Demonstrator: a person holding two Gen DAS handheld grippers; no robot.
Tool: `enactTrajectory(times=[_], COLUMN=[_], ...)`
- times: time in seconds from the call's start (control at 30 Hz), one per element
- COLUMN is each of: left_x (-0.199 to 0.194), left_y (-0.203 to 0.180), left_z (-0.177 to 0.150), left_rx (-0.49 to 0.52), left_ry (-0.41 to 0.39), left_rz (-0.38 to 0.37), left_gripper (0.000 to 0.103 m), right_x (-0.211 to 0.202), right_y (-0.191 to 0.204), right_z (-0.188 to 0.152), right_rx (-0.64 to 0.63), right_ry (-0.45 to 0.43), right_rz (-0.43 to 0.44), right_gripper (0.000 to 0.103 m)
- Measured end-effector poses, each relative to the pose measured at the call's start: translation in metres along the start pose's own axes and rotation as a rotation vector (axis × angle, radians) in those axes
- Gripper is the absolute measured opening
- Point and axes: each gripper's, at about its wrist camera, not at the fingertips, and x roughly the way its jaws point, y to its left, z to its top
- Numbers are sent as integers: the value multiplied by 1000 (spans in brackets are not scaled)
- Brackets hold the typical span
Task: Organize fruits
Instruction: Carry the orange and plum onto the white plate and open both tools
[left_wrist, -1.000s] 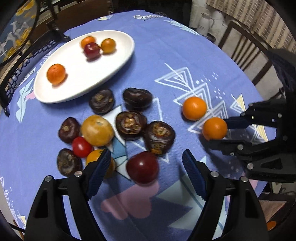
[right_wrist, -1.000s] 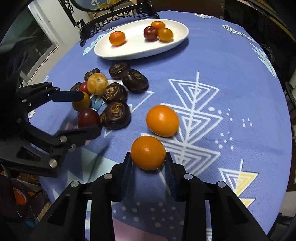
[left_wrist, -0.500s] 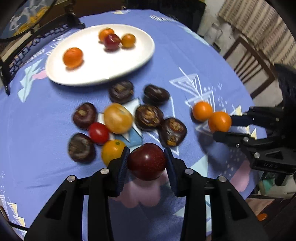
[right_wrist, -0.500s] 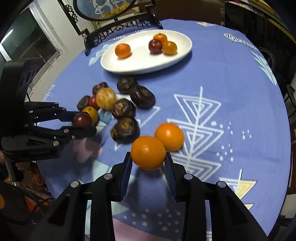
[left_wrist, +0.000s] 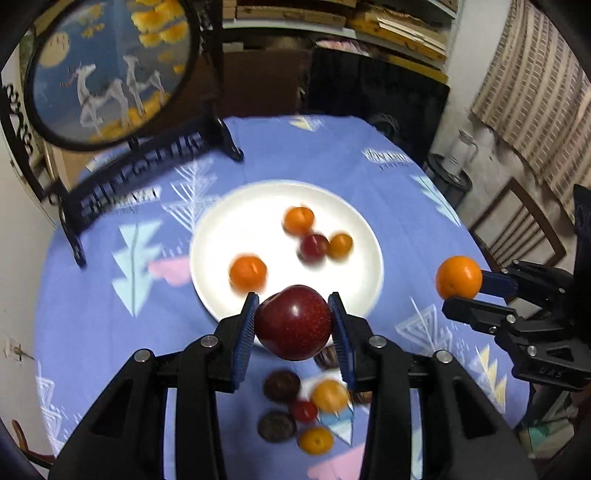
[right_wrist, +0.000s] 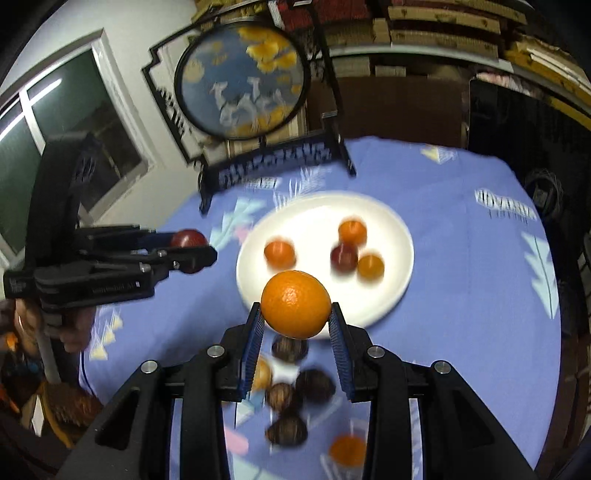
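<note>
My left gripper (left_wrist: 293, 325) is shut on a dark red plum (left_wrist: 293, 322) and holds it in the air at the near rim of the white plate (left_wrist: 229, 229). My right gripper (right_wrist: 295, 319) is shut on an orange (right_wrist: 295, 303), also lifted before the plate (right_wrist: 399, 236). Several small fruits lie on the plate, among them an orange one (left_wrist: 247, 272) and a red one (left_wrist: 314, 247). From the left wrist view the right gripper (left_wrist: 460, 291) with its orange (left_wrist: 458, 277) hangs at the right. The left gripper (right_wrist: 192, 254) with the plum (right_wrist: 188, 239) shows at the left of the right wrist view.
Loose fruit stays on the blue patterned tablecloth (left_wrist: 110, 332) below the grippers: dark brown ones (left_wrist: 280, 386), a small red one (left_wrist: 303, 410) and orange ones (left_wrist: 316, 440). A round picture on a black stand (left_wrist: 110, 70) stands behind the plate. A wooden chair (left_wrist: 517, 229) is at the right.
The left gripper closed on the dark red plum and lifted it off the cloth. Both grippers rose with their fruit and moved toward the plate.
</note>
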Motion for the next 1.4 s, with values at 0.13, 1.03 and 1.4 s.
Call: enactTrajectory(times=[0.13,1.03,1.4], left_x=[22,125,95], left_y=[11,31,35], left_z=[21,56,49], left_rx=[-34,-51,-47], left_ry=[22,127,82], left_rz=[35,148,173], left_gripper=[38,60,65], right_x=[18,135,93], right_y=[-8,-31,-33], right_z=[25,35,35], right_rx=[20,105,56], right_ry=[-16,189,127], right_rz=[-4,0,-29], right_gripper=[36,52,61])
